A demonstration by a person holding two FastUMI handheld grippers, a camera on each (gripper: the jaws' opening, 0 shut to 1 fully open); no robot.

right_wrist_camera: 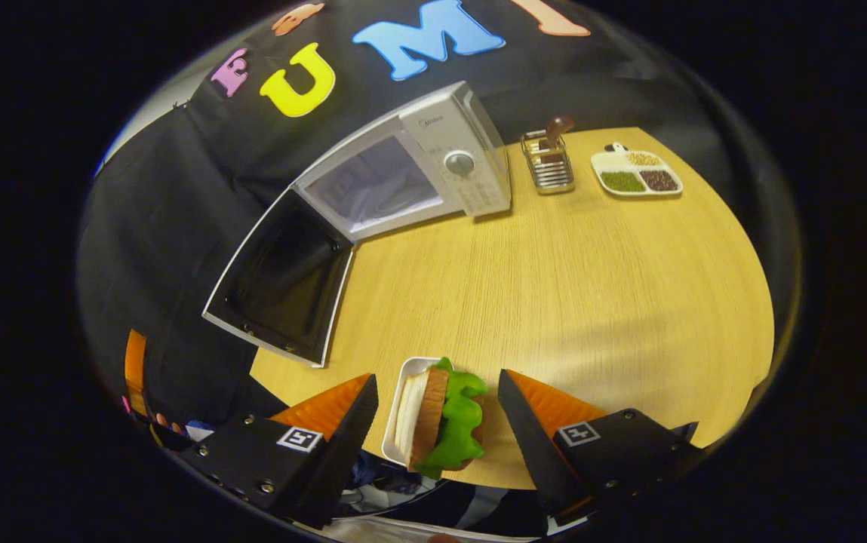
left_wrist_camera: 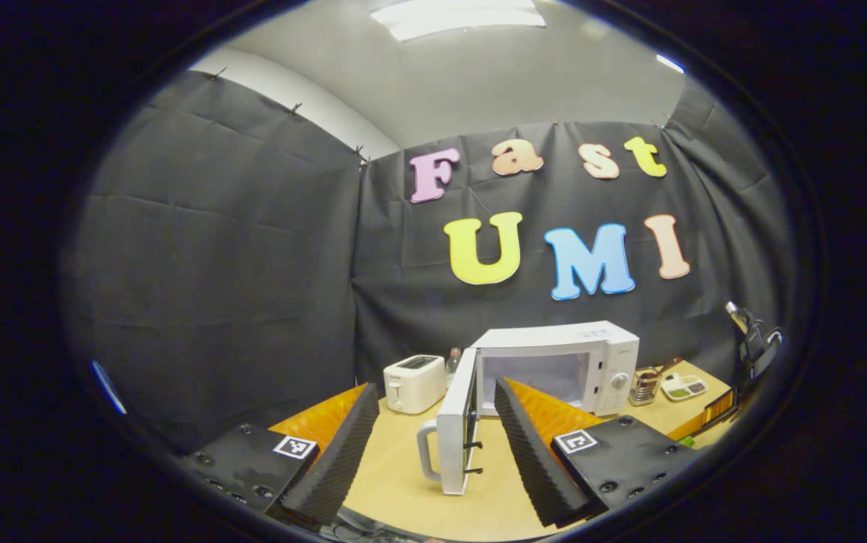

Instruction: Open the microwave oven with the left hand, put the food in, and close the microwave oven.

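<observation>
Microwave door hangs open mid-frame; both tools, left and right, are spread, sandwich between the right's fingers, untouched.

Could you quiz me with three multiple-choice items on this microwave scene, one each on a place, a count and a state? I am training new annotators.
1. Where does the sandwich with green lettuce on its white tray lie?
A inside the oven
B between the right gripper's fingers
C beside the toaster

2. How many compartments has the white divided dish?
A three
B one
C six

3. The white microwave oven's door is:
A shut
B open
C missing

B: fingers flank it, apart.
A: three fillings show.
B: door swung wide.
</observation>
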